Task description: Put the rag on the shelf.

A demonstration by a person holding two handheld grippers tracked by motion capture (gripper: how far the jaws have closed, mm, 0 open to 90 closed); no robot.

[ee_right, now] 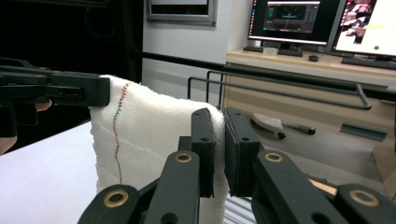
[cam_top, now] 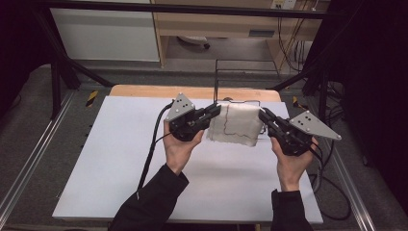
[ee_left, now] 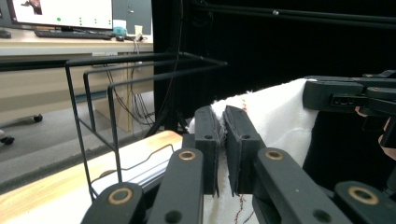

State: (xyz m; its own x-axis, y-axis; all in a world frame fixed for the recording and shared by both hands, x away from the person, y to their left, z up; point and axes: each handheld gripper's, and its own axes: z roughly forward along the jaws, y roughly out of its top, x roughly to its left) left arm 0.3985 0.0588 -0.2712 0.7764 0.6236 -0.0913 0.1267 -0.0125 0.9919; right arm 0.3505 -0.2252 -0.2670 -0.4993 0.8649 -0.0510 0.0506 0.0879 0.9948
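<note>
A white cloth [cam_top: 235, 124] with a thin dark stitched line hangs stretched between my two grippers above the white table top [cam_top: 120, 159]. My left gripper [cam_top: 217, 109] is shut on the cloth's upper left corner; its own view has the fabric [ee_left: 275, 112] pinched between the pads [ee_left: 220, 140]. On the upper right corner my right gripper [cam_top: 262, 113] is shut, and in its view the cloth [ee_right: 144, 126] drapes down from its jaws [ee_right: 219, 140]. The lower edge of the cloth hangs free just above the table.
A black wire rack [cam_top: 240, 77] stands at the table's far edge, right behind the cloth; it appears as the rack [ee_left: 112, 93] in the left gripper view. Cables [cam_top: 151, 144] trail from both grippers. A wooden strip [cam_top: 144, 90] borders the far side. Desks with monitors [ee_right: 299, 21] lie beyond.
</note>
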